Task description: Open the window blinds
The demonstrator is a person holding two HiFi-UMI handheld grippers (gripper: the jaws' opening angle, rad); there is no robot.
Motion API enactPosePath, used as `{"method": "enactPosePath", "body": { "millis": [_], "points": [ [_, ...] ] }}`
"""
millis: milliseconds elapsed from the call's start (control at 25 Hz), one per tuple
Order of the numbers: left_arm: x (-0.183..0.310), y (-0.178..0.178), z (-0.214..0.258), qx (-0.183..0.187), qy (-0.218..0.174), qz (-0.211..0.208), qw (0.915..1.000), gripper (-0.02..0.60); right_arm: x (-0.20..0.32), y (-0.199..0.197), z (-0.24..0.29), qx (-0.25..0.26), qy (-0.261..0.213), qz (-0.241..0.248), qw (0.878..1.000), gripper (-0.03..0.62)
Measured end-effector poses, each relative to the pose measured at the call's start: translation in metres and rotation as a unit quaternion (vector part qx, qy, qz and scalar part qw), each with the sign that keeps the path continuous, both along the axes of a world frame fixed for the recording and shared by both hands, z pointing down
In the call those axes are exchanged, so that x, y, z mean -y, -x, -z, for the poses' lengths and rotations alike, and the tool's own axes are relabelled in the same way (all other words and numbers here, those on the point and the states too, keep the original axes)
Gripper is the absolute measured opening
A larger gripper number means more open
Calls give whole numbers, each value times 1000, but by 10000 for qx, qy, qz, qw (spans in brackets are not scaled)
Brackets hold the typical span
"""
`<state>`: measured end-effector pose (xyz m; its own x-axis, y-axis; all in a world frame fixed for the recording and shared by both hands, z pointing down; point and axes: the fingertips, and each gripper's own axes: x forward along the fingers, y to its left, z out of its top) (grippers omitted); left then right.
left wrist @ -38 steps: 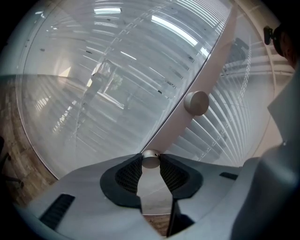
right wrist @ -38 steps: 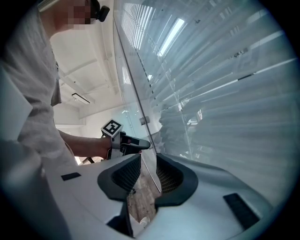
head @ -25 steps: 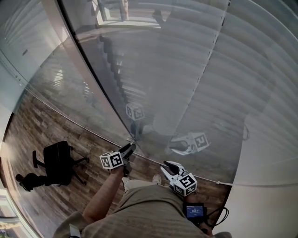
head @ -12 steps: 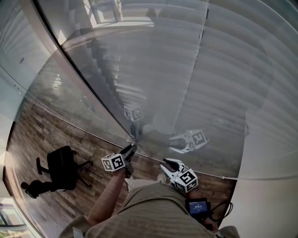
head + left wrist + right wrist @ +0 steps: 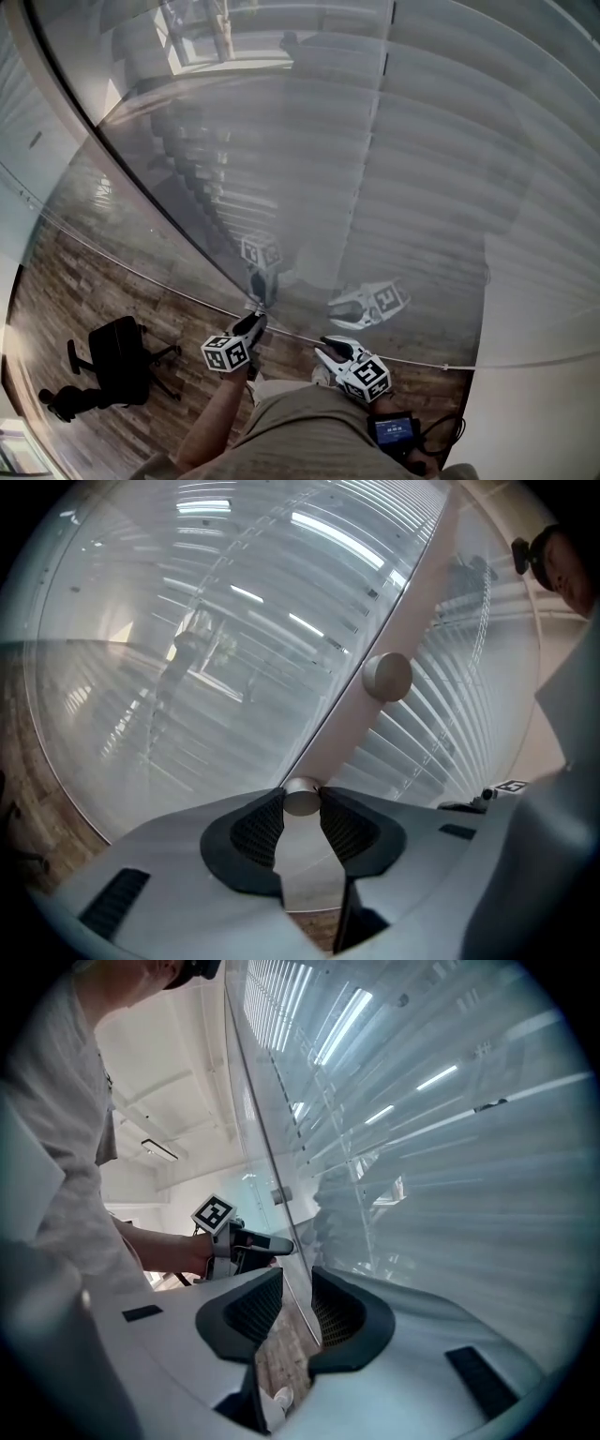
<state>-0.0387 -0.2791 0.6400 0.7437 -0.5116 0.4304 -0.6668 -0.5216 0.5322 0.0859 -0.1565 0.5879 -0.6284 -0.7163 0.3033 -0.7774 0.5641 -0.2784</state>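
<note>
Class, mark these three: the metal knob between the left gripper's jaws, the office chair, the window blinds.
metal knob (image 5: 302, 799), left gripper view, its end face.
office chair (image 5: 114, 345), head view, its black upholstery.
window blinds (image 5: 441, 178), head view, one slat, mid-span.

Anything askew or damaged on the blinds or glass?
Nothing stands out. The white slatted blinds hang in even rows behind the clear glass pane, no bent slats visible. The left gripper grips the small round silver knob; the right gripper is open and empty.

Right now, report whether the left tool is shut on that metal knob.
Shut on it: the left tool has its pads pressed against both sides of the metal knob.
</note>
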Motion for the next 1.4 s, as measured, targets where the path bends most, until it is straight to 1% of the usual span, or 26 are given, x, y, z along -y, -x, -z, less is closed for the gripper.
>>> {"method": "enactPosePath", "body": {
  "millis": [80,160,240,440,520,640,680,760,880,960,1040,1160,1240,1320,1400],
  "points": [
    [-3,3,-1,127,-83,-20,9999,133,-1,0,-1,-30,8,-34,10000,104],
    [-1,2,0,298,-233,-60,9993,133,-1,2,3,-24,-92,43,9999,103],
    [1,1,0,294,-250,-58,9992,133,1,3,6,-31,-141,73,9999,103],
    [3,3,1,-8,-51,24,10000,133,1,-4,3,-48,-72,-103,9999,103],
    [2,5,1,-99,2,60,9999,133,1,-4,3,-13,-45,-110,9999,103],
    [1,4,0,-225,58,95,9997,133,-1,-3,8,-16,-138,-62,9999,103],
    [2,5,0,-343,128,123,9993,133,-1,-2,8,-13,-155,-55,9999,103],
    [3,8,0,-724,379,204,9964,133,-1,1,7,-28,-162,-16,9999,103],
    [4,6,0,-1299,715,220,9887,133,-5,5,12,19,-256,141,9996,103],
    [5,4,1,-1543,882,211,9839,133,-6,10,17,27,-362,279,9990,103],
    [4,4,2,-1803,1107,268,9770,133,-10,17,17,66,-386,371,9985,103],
    [0,4,0,-2217,1481,468,9627,133,-16,18,15,65,-320,413,9986,103],
    [-2,3,-3,-2414,1744,671,9523,133,-17,12,17,-7,-335,424,9985,103],
    [2,-2,-8,-2726,1877,773,9405,133,-17,8,15,-147,-431,460,9979,103],
    [3,-5,-11,-3077,1898,768,9292,133,-19,13,8,-207,-477,495,9974,103]
  ]
}}
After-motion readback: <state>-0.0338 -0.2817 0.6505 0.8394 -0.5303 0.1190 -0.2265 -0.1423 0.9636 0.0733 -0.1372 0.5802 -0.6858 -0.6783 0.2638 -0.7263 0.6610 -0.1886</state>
